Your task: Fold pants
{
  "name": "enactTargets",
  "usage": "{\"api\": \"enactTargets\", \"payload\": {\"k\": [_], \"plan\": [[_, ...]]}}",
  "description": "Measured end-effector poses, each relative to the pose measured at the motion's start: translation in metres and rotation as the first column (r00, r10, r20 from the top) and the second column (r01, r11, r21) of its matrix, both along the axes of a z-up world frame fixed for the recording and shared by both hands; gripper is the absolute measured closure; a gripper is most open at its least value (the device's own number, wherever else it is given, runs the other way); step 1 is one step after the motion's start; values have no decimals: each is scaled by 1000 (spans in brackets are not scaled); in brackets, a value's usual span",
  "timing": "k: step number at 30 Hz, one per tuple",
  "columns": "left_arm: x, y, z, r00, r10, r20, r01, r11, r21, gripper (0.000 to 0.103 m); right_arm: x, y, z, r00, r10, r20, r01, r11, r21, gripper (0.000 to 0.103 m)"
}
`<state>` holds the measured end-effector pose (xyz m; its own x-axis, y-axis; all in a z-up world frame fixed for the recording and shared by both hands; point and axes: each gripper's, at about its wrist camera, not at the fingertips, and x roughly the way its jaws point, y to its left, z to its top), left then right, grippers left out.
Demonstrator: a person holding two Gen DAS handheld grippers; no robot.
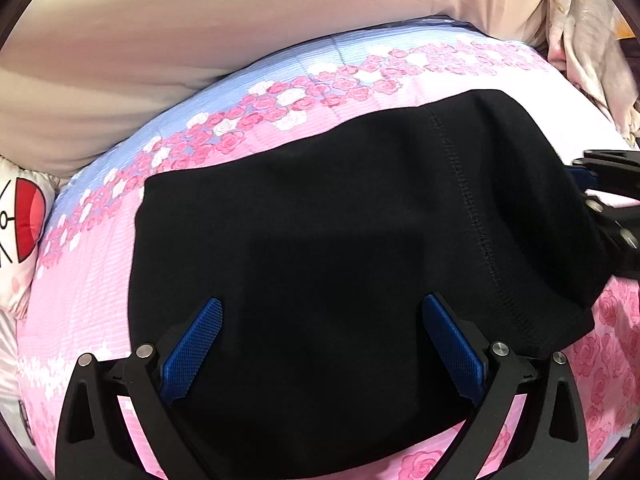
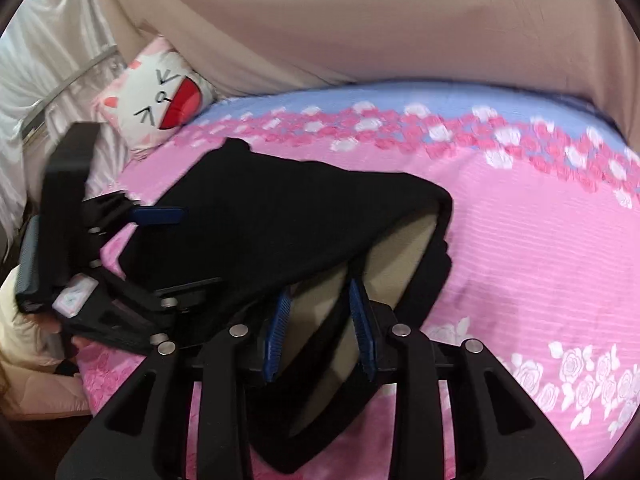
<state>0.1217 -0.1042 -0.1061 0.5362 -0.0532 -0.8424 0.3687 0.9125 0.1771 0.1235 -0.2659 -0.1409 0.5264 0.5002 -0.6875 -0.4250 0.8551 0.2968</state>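
**Black pants on the rose-print bed, one edge lifted**

The black pants (image 1: pixel 340 220) lie across the middle of the left wrist view, spread over the pink bedspread (image 1: pixel 88 280), with a stitched seam running down their right part. In the right wrist view the pants (image 2: pixel 248 232) stretch from the centre toward the left, and their near edge is raised off the bed, showing a tan lining underneath.

The right gripper (image 2: pixel 320 332) at the lower centre of its view has its jaws drawn narrow, with that raised black edge between the blue pads; motion blur leaves it unclear whether the pads actually press on the cloth. The left gripper (image 1: pixel 320 344) hovers over the near part of the pants, jaws spread wide with nothing pinched.

A cat-face pillow (image 2: pixel 156 96) sits in the upper left, and a beige drape (image 2: pixel 360 20) hangs behind the bed.
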Motion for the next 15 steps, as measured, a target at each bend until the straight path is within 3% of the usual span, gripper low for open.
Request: {"api": "enactTargets", "payload": {"k": [2,7,11,14,15], "plan": [[-1,1,1,1000,2,6,-2,1000,5,5,10,-10,-7,998,2,-66,5,994,109,74],[-2,0,10,999,3,52,-5,999,35,5,15,-9,-10,996,19,-91,-5,988,155,72],[9,2,1,999,0,47,-2,999,49,5,15,0,-5,997,31,-77,-19,988,154,81],[12,6,4,1000,12,26,-12,1000,2,5,10,-8,6,999,3,-34,3,986,169,85],[10,7,8,999,4,35,-4,1000,-4,5,9,-11,6,998,-53,-27,56,993,105,85]]}}
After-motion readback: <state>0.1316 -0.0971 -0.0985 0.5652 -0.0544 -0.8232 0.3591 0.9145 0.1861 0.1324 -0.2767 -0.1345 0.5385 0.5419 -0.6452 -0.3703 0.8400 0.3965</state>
